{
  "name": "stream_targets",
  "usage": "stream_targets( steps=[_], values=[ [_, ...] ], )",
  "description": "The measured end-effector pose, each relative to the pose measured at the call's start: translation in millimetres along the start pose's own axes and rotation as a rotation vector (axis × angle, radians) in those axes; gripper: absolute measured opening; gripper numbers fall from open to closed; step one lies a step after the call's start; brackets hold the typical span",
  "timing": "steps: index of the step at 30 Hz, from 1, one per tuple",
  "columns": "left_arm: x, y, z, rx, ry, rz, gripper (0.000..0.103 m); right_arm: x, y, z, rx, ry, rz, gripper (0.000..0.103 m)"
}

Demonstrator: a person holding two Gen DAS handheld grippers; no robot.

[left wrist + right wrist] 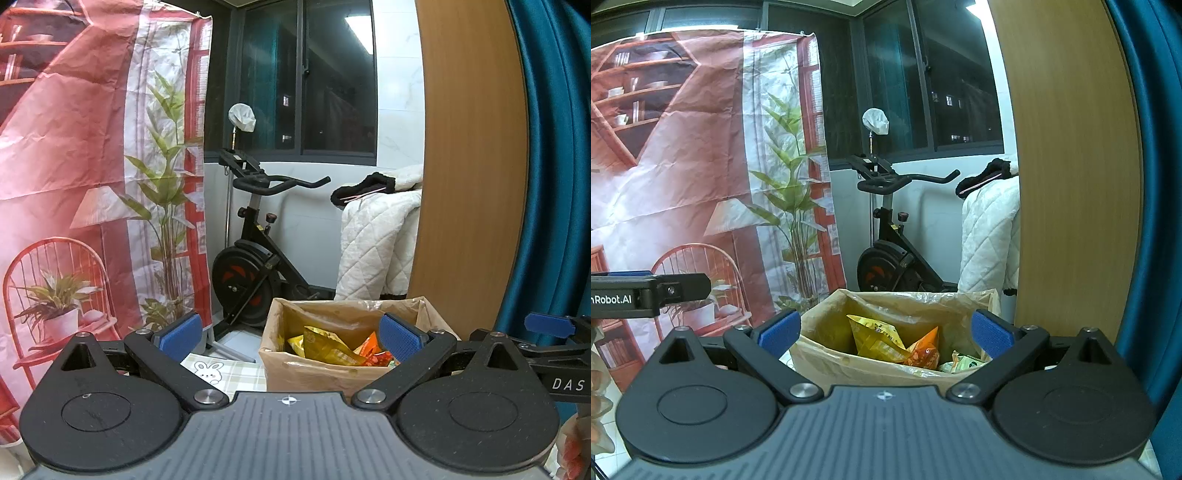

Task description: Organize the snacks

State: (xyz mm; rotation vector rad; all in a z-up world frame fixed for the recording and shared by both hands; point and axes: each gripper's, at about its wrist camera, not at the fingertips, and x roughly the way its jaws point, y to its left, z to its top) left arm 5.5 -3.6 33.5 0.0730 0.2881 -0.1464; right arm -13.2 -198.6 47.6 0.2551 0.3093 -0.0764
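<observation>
Several crinkled snack packets, yellow (pixel 875 339) and orange (pixel 925 350) foil with a pale green one (pixel 962 363) beside them, lie heaped inside the open brown cardboard box lined with a translucent plastic bag (pixel 827 354), straight ahead of both your grippers. Your left gripper (pixel 291 336) is spread wide with nothing between its blue pads (pixel 181 336), and the box sits on a checked tablecloth with a rabbit print (pixel 221 371) just beyond it. Your right gripper (pixel 886 330) is spread just as wide and also holds nothing. Behind the box stand a black exercise bike (pixel 255 266), a white quilted blanket (pixel 376 243), a wooden panel (pixel 469 166) and a printed red room backdrop (pixel 92 166).
</observation>
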Motion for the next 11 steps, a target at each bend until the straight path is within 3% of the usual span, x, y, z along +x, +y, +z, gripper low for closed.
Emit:
stream_targets(
  steps=[11],
  values=[
    [2.6,8.5,-2.1,-0.019,0.005,-0.029,0.103,0.9,-1.0,-2.7,-0.005,0.008,0.004,0.101]
  ],
)
